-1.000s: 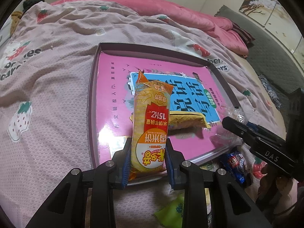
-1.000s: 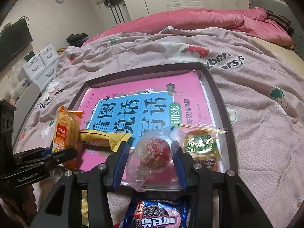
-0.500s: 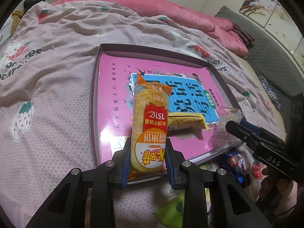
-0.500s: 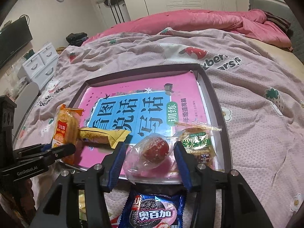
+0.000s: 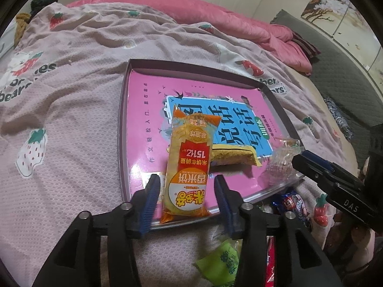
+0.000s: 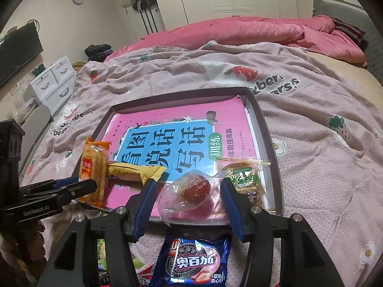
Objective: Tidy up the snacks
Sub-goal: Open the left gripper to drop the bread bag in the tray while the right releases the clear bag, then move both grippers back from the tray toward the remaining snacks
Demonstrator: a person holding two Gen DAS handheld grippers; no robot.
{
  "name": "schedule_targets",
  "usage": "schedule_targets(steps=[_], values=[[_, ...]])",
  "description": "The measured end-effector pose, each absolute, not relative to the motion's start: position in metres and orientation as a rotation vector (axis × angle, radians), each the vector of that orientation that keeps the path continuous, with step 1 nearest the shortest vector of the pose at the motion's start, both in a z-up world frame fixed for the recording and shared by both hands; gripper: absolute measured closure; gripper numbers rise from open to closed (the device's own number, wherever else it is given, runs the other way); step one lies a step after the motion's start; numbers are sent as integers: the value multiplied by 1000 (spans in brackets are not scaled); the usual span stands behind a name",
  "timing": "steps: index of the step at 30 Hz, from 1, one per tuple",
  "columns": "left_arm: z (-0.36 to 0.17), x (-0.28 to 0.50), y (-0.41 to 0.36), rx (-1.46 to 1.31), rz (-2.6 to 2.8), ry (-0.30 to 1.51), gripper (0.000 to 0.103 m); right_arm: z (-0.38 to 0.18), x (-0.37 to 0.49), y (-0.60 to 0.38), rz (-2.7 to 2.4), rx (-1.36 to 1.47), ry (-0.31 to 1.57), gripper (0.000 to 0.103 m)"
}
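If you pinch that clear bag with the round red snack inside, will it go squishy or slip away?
The clear bag looks loose and crinkly, so it would probably crumple before the blue pads meet anything firm. The red snack inside looks round, so it may slide or roll within the wrapper. It seems small and probably light. The right gripper has just been opening around it.

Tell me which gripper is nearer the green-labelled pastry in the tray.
Right. The right gripper straddles the red candy bag beside the green-labelled pastry; the left gripper sits around the orange rice cracker pack at the tray's opposite end.
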State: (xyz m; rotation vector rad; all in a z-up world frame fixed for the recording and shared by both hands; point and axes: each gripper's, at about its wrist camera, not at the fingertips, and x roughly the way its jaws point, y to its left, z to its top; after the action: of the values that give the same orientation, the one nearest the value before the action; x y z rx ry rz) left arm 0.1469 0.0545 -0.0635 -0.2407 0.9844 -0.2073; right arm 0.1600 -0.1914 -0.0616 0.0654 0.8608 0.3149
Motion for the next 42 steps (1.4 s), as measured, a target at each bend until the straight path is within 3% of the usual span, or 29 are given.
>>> schedule_targets(steps=[15, 19, 42], values=[[-36, 135, 63, -252, -204, 930, 48, -38, 147, -197, 331, 74, 808, 43], [-28, 130, 64, -251, -202, 917, 41, -32, 143, -198, 334, 72, 795, 43], [2, 105, 63, -225, -220, 863, 34, -14, 117, -202, 350, 66, 751, 41]])
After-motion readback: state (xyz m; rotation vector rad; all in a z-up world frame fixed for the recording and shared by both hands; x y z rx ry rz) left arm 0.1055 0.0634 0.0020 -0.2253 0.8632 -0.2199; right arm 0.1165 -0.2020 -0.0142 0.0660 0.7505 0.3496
